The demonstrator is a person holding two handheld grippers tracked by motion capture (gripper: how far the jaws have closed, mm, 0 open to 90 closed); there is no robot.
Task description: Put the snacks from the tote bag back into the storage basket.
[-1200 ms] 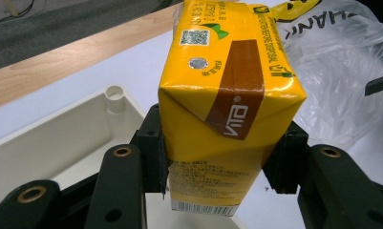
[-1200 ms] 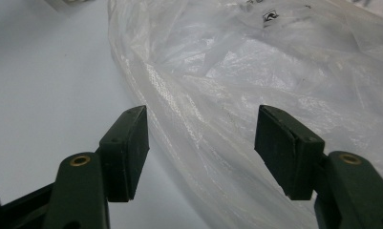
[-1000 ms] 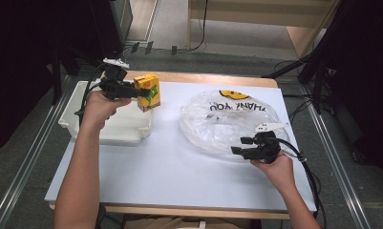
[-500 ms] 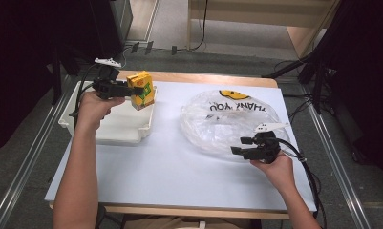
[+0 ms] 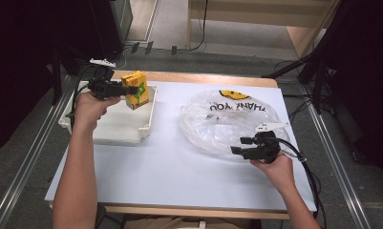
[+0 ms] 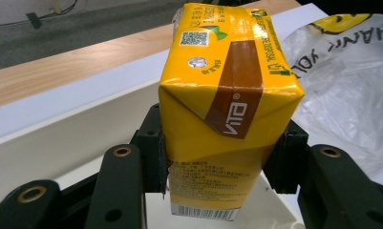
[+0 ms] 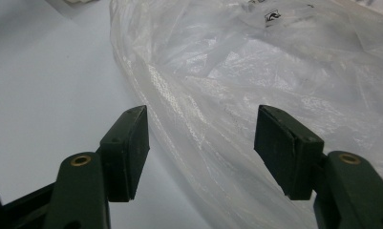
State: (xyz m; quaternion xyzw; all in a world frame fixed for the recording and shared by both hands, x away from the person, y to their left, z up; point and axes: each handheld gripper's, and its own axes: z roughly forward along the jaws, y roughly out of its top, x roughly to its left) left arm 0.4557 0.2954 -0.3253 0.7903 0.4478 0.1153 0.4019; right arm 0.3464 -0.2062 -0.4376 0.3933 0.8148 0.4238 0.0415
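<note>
A broad strip of bare desk (image 5: 165, 157) is left open between the white tray (image 5: 127, 129) and the plastic bag (image 5: 227, 121). Passage to the right of the tray is blocked by the bag's crumpled bulk. Above the tray's far right corner, room is taken by the held yellow carton (image 5: 135, 89).

A wooden bench (image 5: 256, 9) stands beyond the white-topped table (image 5: 170, 167).

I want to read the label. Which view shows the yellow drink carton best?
The left gripper view: the carton is close, print readable. The high view shows it small above the white tray.
</note>
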